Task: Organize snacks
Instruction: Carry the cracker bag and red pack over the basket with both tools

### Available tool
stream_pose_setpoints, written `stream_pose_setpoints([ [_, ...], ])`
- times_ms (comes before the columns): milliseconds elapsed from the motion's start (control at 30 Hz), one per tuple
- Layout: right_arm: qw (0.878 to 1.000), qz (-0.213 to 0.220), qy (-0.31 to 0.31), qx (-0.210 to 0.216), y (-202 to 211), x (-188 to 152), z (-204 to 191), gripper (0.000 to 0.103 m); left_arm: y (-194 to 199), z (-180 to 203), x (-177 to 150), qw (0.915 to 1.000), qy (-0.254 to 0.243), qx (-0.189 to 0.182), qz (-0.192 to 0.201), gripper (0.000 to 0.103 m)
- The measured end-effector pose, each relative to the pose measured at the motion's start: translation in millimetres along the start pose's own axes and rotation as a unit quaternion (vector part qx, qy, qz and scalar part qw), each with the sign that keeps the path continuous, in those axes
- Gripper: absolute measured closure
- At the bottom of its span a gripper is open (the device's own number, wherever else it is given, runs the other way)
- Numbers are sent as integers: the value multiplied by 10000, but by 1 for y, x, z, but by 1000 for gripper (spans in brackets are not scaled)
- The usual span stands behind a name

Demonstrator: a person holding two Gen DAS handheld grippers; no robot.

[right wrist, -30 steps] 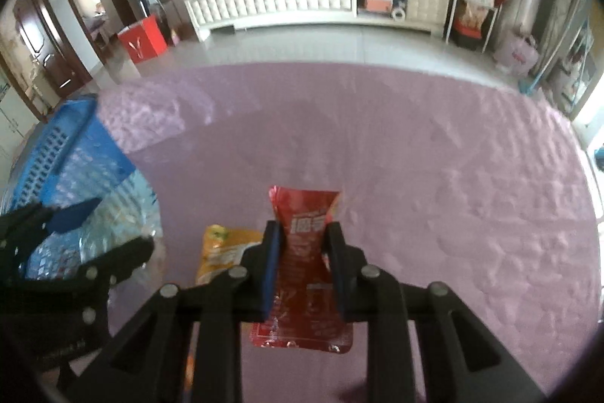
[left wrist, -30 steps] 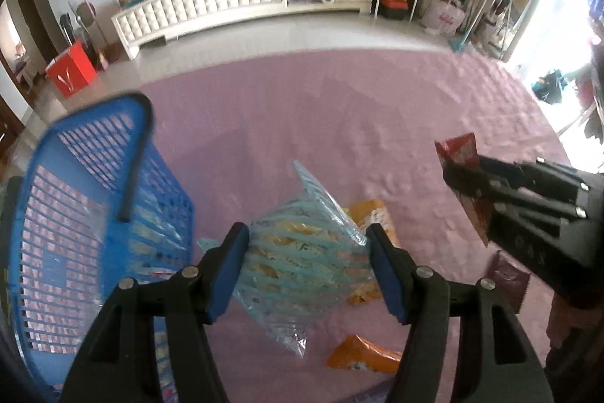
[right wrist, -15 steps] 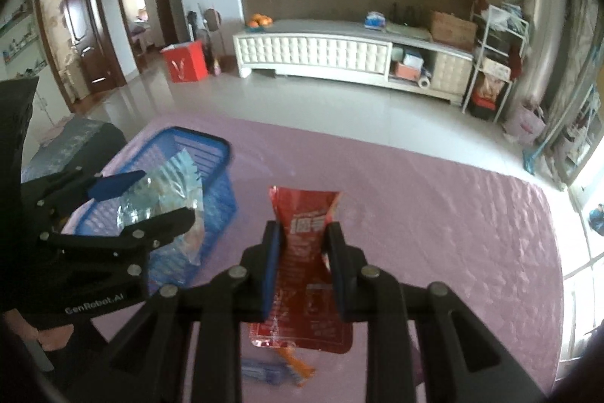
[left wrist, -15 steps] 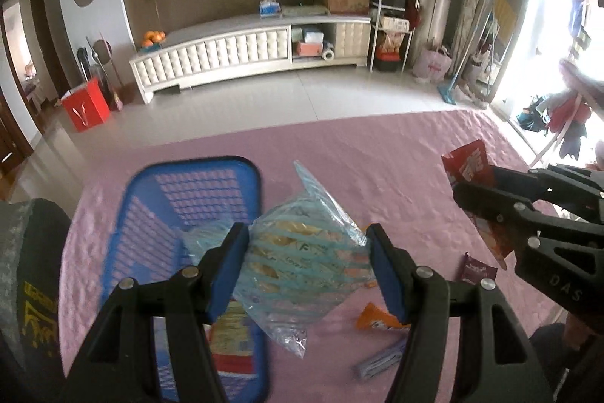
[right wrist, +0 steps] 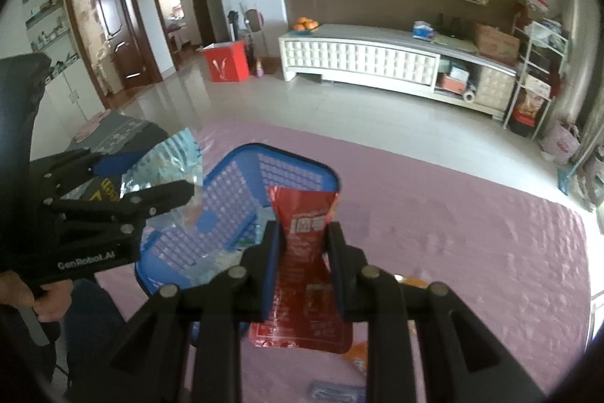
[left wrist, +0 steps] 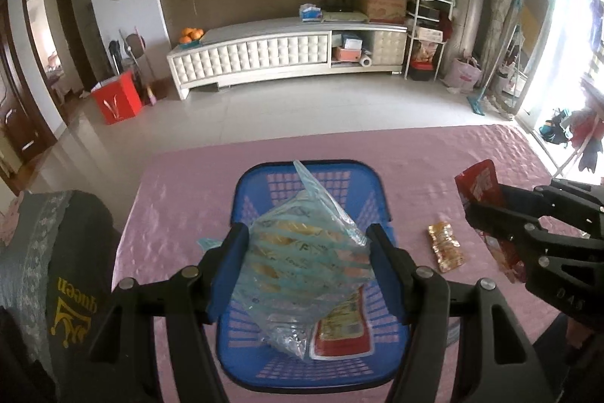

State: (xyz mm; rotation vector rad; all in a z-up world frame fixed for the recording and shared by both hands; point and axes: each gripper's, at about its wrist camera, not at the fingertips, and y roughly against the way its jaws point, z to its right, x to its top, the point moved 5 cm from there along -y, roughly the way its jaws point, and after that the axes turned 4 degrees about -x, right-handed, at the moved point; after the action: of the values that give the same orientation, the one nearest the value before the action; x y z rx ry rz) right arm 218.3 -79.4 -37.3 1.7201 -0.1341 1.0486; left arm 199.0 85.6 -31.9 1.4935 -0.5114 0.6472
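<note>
Blue plastic makes up the basket point(left wrist: 241, 199) that stands on the pink tablecloth point(left wrist: 181, 191), and it sits directly under the left gripper point(left wrist: 307, 263) in the left wrist view. That gripper is closed on a clear light-blue snack bag point(left wrist: 305, 252), its jaws set fairly wide apart with a pad pressed against each side of the bag. The bag hangs in the air above the basket's opening, one corner pointing up toward the far rim and a crumpled clear end drooping down. Inside the basket, on its floor near the front, lies a red and yellow packet point(left wrist: 345, 331), partly covered by the hanging bag.

The right gripper point(right wrist: 304, 253) holds a red snack packet point(right wrist: 305, 210) with its jaws narrow, squeezing the packet around its middle so the top flares out above the pads and the bottom spreads below them. In the right wrist view this packet is raised just beside the basket's near right corner, not inside it. The same packet shows at the right edge of the left wrist view, well apart from the basket.

A small golden packet point(left wrist: 445, 246) lies flat on the cloth between the basket and the right gripper. A hand point(right wrist: 22, 293) grips the left gripper's handle at the lower left of the right wrist view. A dark grey garment with yellow print point(left wrist: 71, 293) lies left of the basket
</note>
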Motion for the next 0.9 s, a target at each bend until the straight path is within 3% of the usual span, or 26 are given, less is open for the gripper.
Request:
stream_pose_setpoints([
  [333,9997,-221,-2,37,-41,7,-21,75,-48,-25,-10,9985,7,-151,-519,41],
  [667,9992,-409,22,-1,-67,10,-18,75,-89,-29,-4,9970,-60,-219,-733,40],
  [833,9991,-427,-29,-9,-69,7,-17,75,-103,-36,3,9972,-52,174,-727,35],
  [900,9990,-440,-4,-12,-69,5,-18,75,-102,-35,4,9974,-150,262,-650,25],
])
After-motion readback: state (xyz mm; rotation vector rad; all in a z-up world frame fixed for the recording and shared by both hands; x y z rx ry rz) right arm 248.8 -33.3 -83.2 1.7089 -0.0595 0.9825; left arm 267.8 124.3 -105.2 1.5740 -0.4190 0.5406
